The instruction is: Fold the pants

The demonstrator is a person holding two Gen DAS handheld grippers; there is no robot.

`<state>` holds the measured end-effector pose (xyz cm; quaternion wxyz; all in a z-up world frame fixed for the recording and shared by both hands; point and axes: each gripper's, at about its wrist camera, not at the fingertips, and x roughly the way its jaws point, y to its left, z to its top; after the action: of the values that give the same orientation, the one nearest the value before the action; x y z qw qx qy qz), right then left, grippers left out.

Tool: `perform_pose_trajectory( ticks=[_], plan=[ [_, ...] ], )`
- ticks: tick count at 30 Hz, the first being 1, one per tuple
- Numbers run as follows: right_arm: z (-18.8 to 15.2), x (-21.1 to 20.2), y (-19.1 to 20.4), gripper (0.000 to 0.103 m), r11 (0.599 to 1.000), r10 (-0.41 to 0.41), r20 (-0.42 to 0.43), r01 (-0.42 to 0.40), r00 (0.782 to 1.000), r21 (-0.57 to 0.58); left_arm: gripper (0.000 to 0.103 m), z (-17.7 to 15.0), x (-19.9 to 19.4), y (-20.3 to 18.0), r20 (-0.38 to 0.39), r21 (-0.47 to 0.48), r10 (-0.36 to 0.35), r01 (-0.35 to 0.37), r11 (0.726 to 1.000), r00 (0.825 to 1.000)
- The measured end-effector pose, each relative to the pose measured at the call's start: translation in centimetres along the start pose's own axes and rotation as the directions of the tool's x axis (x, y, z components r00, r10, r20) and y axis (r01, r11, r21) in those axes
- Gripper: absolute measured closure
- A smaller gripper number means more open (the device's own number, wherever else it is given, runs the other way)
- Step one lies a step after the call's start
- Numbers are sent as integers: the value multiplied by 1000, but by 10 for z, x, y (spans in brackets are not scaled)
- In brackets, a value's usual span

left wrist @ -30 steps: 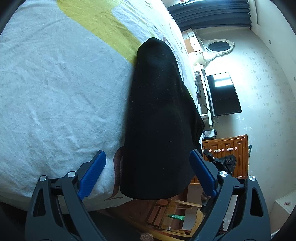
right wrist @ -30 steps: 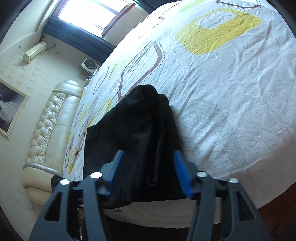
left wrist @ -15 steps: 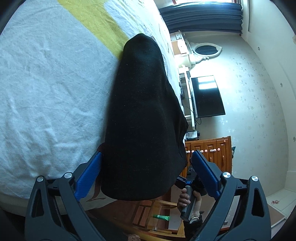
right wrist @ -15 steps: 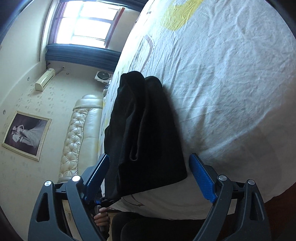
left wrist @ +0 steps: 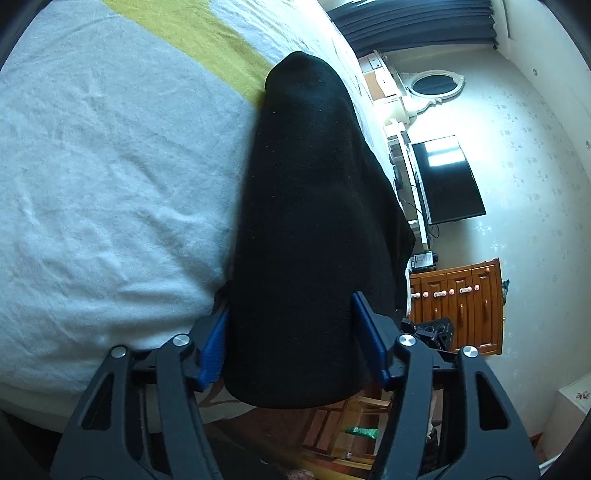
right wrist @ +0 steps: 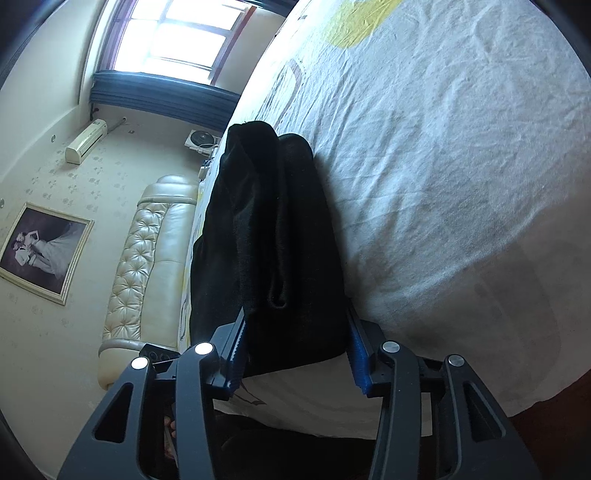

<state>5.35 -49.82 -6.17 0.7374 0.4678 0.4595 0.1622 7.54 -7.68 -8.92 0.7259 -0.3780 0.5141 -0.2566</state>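
Observation:
Black folded pants (left wrist: 306, 206) lie as a long strip on the white patterned bed sheet (left wrist: 110, 184), their near end at the bed's edge. My left gripper (left wrist: 291, 332) has that end between its blue pads, which touch the cloth on both sides while the jaws are closing. In the right wrist view the other end of the pants (right wrist: 266, 229), with a loose fold on top, sits between the pads of my right gripper (right wrist: 293, 343). Those jaws are closing too, and both pads meet the fabric.
The bed sheet (right wrist: 461, 155) stretches wide beyond the pants. A television (left wrist: 443, 181) and a wooden cabinet (left wrist: 458, 299) stand past the bed's foot. A cream tufted headboard (right wrist: 147, 258), a framed picture (right wrist: 40, 251) and a window (right wrist: 177, 33) are at the other side.
Both grippers went from wide open beside the pants to narrowed, with their pads against the cloth. The right gripper sank and rolled, bringing the pants' end deeper between its fingers.

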Motion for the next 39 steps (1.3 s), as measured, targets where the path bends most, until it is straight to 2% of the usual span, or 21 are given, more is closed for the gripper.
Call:
perform_pose_trajectory(
  ticks=[6,11,13,16,17,18,20,21,25,28,32,37,38,39],
  plan=[
    [0,-2,-9,58,999,35,0,-35,999,-2,61,-1,2,3,7,43,-11,10,999,1000],
    [-2,-2,-15,59,998,60,4,-60,998,-5,63,-1,1,8,9,64,-56,56,996,998],
    [-4,-5,-22,59,997,74,14,-74,997,-2,59,-1,0,7,12,76,-76,75,994,997],
    [-1,-9,-22,49,994,107,-5,-107,994,-2,49,-2,-8,8,14,58,-139,138,989,990],
    [2,-13,-21,44,995,102,-16,-102,995,2,39,-2,-13,9,13,46,-159,159,986,987],
    [7,-19,-18,35,997,79,-12,-80,997,-12,29,-2,-18,9,17,38,-176,175,984,984],
    [16,-34,-5,24,996,13,36,-10,999,-83,20,3,-29,7,31,50,-187,185,981,982],
    [21,-38,2,21,993,-16,57,23,998,-118,16,7,-33,6,36,62,-187,185,981,982],
    [51,-20,12,21,990,-37,35,41,999,-135,13,40,-22,3,20,90,-151,149,985,988],
    [75,11,19,21,991,-31,1,31,1000,-127,13,72,-4,6,14,29,-163,162,986,987],
    [105,40,23,21,996,31,-15,-32,999,-78,13,109,20,2,18,-6,-188,188,982,982],
    [115,58,25,21,994,36,-47,-40,998,-97,12,134,47,-8,-24,23,-146,146,989,989],
    [115,59,25,27,993,33,-52,-39,998,-112,12,137,50,-9,-30,35,-137,138,990,990],
    [113,60,24,42,992,14,-56,-21,998,-126,12,138,52,-11,-37,49,-127,129,990,991]
  ],
)
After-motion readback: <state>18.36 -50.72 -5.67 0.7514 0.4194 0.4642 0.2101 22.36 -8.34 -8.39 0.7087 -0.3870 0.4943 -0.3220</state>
